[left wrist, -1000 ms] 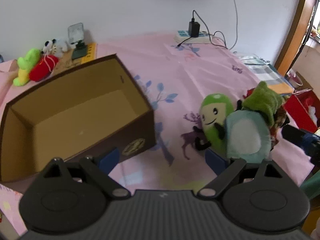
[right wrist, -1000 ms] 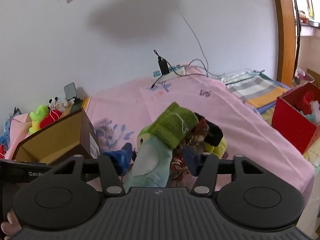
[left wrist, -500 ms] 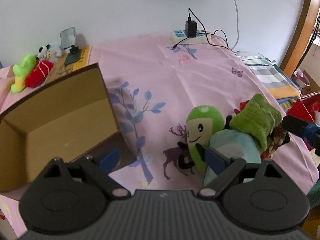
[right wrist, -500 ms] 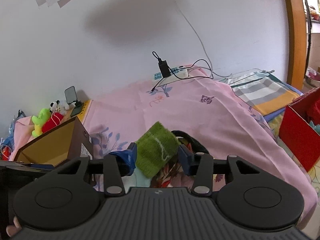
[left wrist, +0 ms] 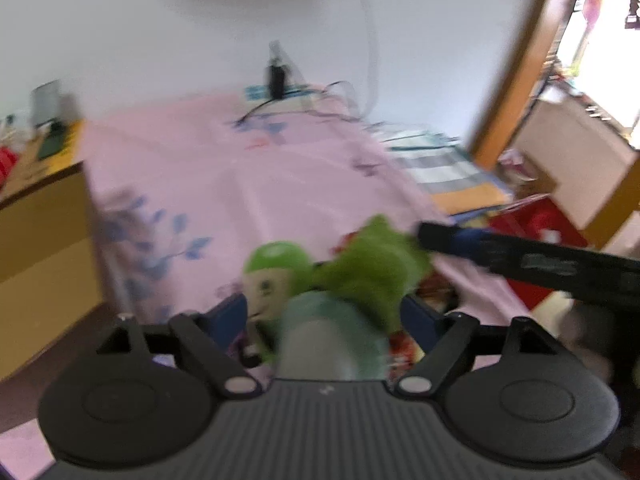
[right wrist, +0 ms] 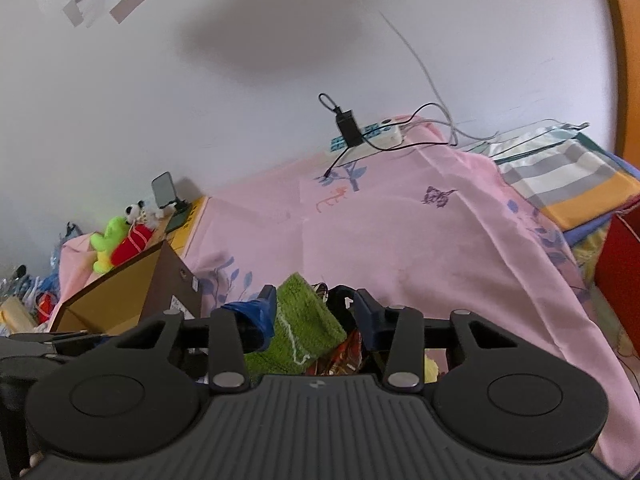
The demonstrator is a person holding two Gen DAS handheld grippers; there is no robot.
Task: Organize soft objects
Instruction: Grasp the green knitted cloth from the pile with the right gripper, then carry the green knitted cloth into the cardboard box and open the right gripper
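Note:
A pile of soft toys lies on the pink bed sheet [left wrist: 240,184]: a green bean plush [left wrist: 276,268], a pale teal plush [left wrist: 332,336] and a green knitted cloth [left wrist: 376,268] on top. My left gripper [left wrist: 324,316] is open, its fingers either side of the teal plush and the bean plush; this view is blurred. My right gripper [right wrist: 314,312] is open, and the green cloth [right wrist: 300,328] sits between its fingers. Its arm reaches in from the right in the left wrist view [left wrist: 520,260]. An open cardboard box [right wrist: 132,292] stands to the left.
More plush toys [right wrist: 120,240] and a phone on a stand [right wrist: 164,192] lie behind the box. A power strip with charger [right wrist: 360,132] sits by the wall. Folded striped bedding [right wrist: 560,172] and a red box [left wrist: 532,228] are on the right.
My left gripper swung right from the box to straddle the teal and bean plush. My right gripper narrowed around the green cloth and moved closer over it.

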